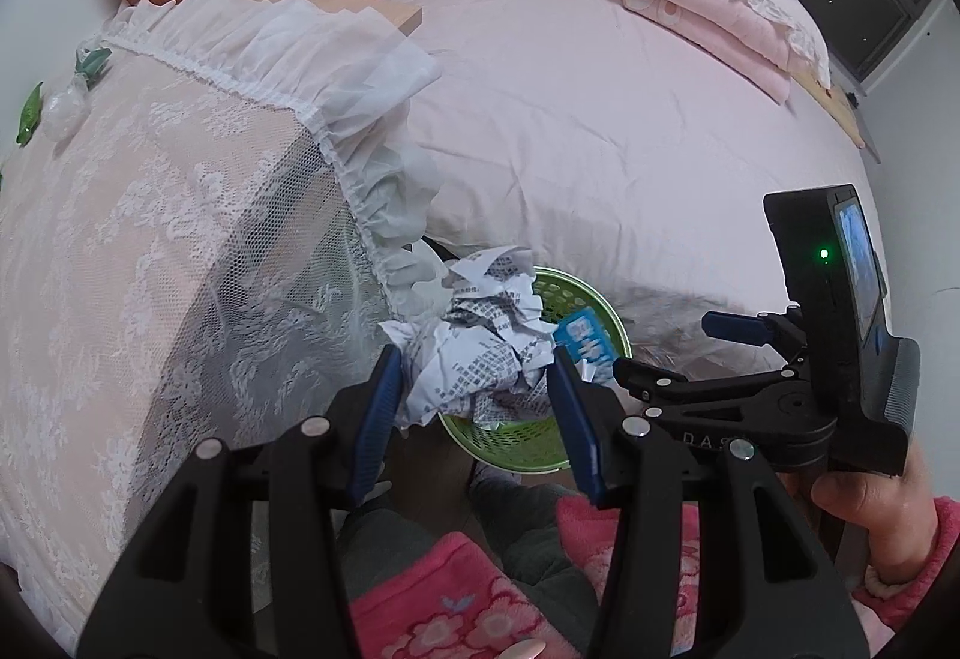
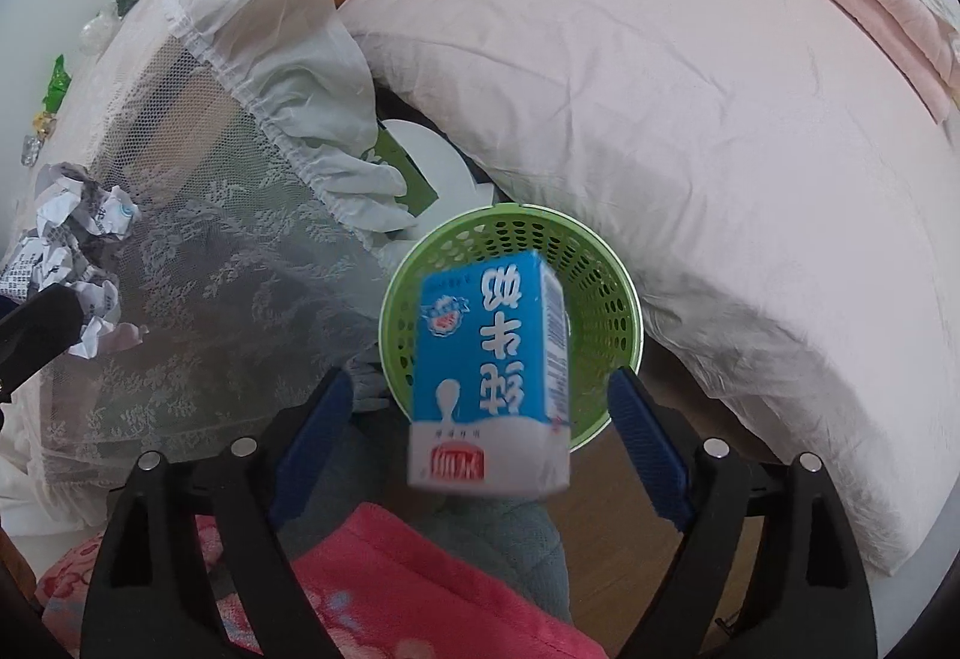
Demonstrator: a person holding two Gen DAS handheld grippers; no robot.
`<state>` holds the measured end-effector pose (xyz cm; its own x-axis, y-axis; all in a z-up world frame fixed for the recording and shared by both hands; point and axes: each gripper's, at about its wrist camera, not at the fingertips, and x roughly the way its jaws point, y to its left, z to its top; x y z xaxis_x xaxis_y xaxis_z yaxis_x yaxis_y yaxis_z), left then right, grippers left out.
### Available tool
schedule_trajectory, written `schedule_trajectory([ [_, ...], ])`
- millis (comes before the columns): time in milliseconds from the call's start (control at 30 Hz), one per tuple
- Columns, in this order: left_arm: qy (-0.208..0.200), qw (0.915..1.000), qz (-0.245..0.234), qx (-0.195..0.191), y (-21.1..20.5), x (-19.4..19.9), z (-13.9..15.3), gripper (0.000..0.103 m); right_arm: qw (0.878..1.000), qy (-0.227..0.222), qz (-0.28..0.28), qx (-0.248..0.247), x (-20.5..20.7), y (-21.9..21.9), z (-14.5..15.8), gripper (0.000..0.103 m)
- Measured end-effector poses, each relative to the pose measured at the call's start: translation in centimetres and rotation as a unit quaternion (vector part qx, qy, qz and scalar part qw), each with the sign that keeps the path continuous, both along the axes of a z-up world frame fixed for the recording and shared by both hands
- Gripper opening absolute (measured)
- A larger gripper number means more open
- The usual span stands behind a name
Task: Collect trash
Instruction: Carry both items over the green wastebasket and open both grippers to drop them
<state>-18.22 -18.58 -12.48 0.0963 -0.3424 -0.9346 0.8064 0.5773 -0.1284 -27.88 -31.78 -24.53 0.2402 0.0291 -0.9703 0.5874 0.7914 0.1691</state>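
Note:
A crumpled printed paper [image 1: 480, 341] is pinched between the blue pads of my left gripper [image 1: 474, 359], just over the near-left rim of the green mesh basket [image 1: 516, 446] on the floor. In the right wrist view a blue and white milk carton [image 2: 489, 365] hangs blurred above the basket [image 2: 600, 293], between the pads of my right gripper [image 2: 480, 377], with a gap on each side and neither pad touching it. The left wrist view shows the right gripper [image 1: 660, 347] to the right of the basket, the carton [image 1: 585, 338] beside it. The paper [image 2: 66, 251] also shows at the far left.
A lace-covered table [image 1: 150, 251] stands left of the basket, with green wrappers [image 2: 57, 83] on its far side. The bed with its pink sheet [image 1: 600, 119] rises behind and to the right, carrying a folded pink blanket [image 1: 708, 29]. A person's pink-clad legs [image 2: 408, 587] are below the grippers.

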Motion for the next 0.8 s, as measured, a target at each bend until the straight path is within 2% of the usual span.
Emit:
schedule_trajectory([
  [133,-0.001,1.0,-0.009,0.002,-0.3,-0.2,-0.1,0.049,1.0,-0.001,-0.025,-0.005,-0.8,-0.8,-0.1,0.093],
  [467,0.003,0.9998,-0.02,0.006,-0.8,-0.5,-0.4,0.049,0.998,-0.004,-0.055,-0.005,-1.7,-2.4,0.0,0.093],
  [667,-0.001,0.9957,-0.09,0.022,-3.8,-2.4,-1.7,0.049,0.997,-0.011,-0.08,-0.013,-2.6,-3.7,0.7,0.093],
  [700,0.002,0.9947,-0.101,0.022,-4.2,-2.8,-1.8,0.053,0.996,-0.012,-0.086,-0.014,-2.8,-4.0,0.8,0.093],
  [733,0.006,0.9938,-0.109,0.023,-4.6,-3.1,-1.9,0.066,0.996,-0.012,-0.092,-0.014,-3.0,-4.2,0.8,0.093],
  [767,0.004,0.9932,-0.114,0.023,-4.8,-3.4,-1.8,0.075,0.995,-0.013,-0.098,-0.015,-3.3,-4.4,0.9,0.093],
  [800,-0.003,0.9928,-0.117,0.023,-4.8,-3.6,-1.7,0.091,0.994,-0.013,-0.103,-0.016,-3.5,-4.5,0.9,0.093],
])
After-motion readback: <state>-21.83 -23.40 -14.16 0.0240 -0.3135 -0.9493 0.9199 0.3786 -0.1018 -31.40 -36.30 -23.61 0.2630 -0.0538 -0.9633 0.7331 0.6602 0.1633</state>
